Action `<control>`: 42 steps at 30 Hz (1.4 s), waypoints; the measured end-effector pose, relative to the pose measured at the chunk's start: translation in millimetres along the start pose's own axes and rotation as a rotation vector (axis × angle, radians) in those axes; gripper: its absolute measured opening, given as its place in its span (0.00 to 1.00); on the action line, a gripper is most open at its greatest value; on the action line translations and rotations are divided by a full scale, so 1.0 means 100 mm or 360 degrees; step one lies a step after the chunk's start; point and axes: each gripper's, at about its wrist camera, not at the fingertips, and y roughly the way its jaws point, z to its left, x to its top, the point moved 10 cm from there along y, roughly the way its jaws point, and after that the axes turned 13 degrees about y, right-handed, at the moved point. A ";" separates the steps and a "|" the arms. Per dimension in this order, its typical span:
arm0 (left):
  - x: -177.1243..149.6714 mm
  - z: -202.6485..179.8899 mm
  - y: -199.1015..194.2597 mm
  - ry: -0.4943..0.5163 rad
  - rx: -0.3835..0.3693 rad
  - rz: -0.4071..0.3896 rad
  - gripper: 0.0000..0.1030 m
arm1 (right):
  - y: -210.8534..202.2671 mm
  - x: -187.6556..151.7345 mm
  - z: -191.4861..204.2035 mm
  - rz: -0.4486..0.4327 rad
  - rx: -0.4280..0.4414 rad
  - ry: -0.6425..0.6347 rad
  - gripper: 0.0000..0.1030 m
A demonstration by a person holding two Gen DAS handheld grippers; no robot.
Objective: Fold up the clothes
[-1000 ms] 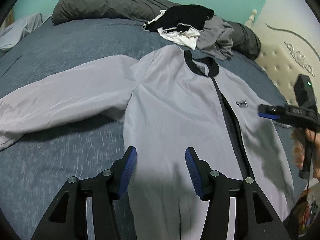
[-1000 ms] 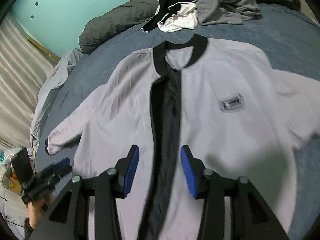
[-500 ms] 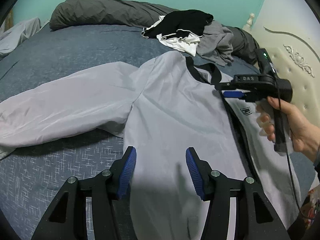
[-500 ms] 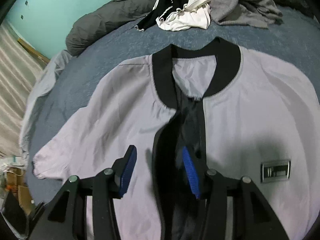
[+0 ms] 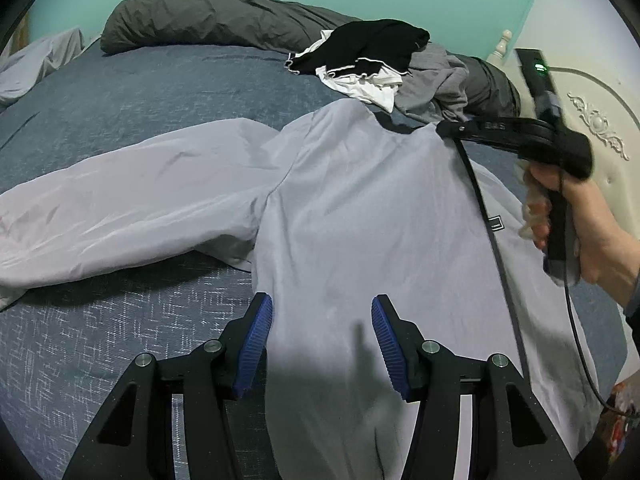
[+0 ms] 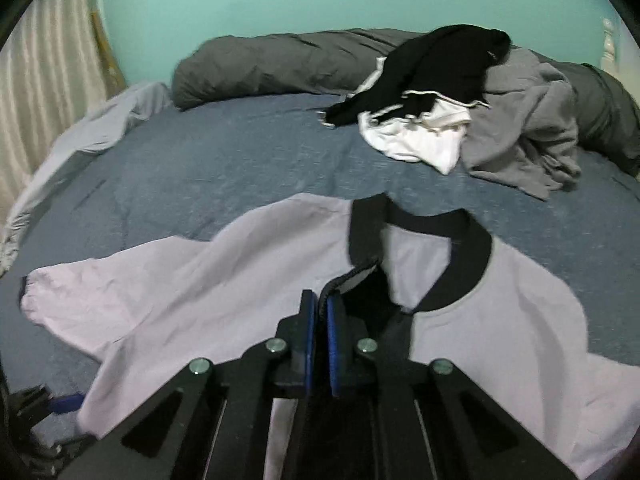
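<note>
A light grey jacket (image 5: 360,208) with a black collar (image 6: 468,248) lies face up on the blue bed, one sleeve (image 5: 132,200) stretched out to the left. My left gripper (image 5: 322,340) hovers open over the jacket's lower body with nothing between its blue pads. My right gripper (image 6: 318,300) is shut on the black zipper edge (image 6: 344,278) of the jacket's front, just below the collar. In the left wrist view the right gripper (image 5: 444,128) shows at the neckline, held by a hand (image 5: 592,232).
A pile of black, white and grey clothes (image 6: 440,112) lies beyond the collar. A dark grey duvet roll (image 5: 208,20) runs along the teal wall. A cream headboard (image 5: 600,128) stands at the right, and pale bedding (image 6: 80,136) lies at the left edge.
My right gripper moved up the jacket's opening to the collar and shut on the zipper edge. The front panel now covers the dark lining. My left gripper stayed put.
</note>
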 end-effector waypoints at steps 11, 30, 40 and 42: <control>0.00 -0.06 0.08 0.0015 -0.0027 0.0022 0.54 | 0.58 -0.52 -0.70 0.0336 -0.0226 0.0307 0.05; -0.06 0.04 0.09 -0.0051 -0.0015 0.0035 0.54 | 0.23 -0.12 -1.10 0.0054 -0.0060 0.0505 0.15; -0.06 0.13 0.12 -0.0081 -0.0012 0.0042 0.54 | 0.82 -0.04 -1.27 0.0278 -0.0077 0.0456 0.14; -0.07 0.15 0.14 -0.0093 -0.0016 0.0048 0.54 | 0.89 -0.08 -1.19 0.0319 -0.0046 0.0411 0.12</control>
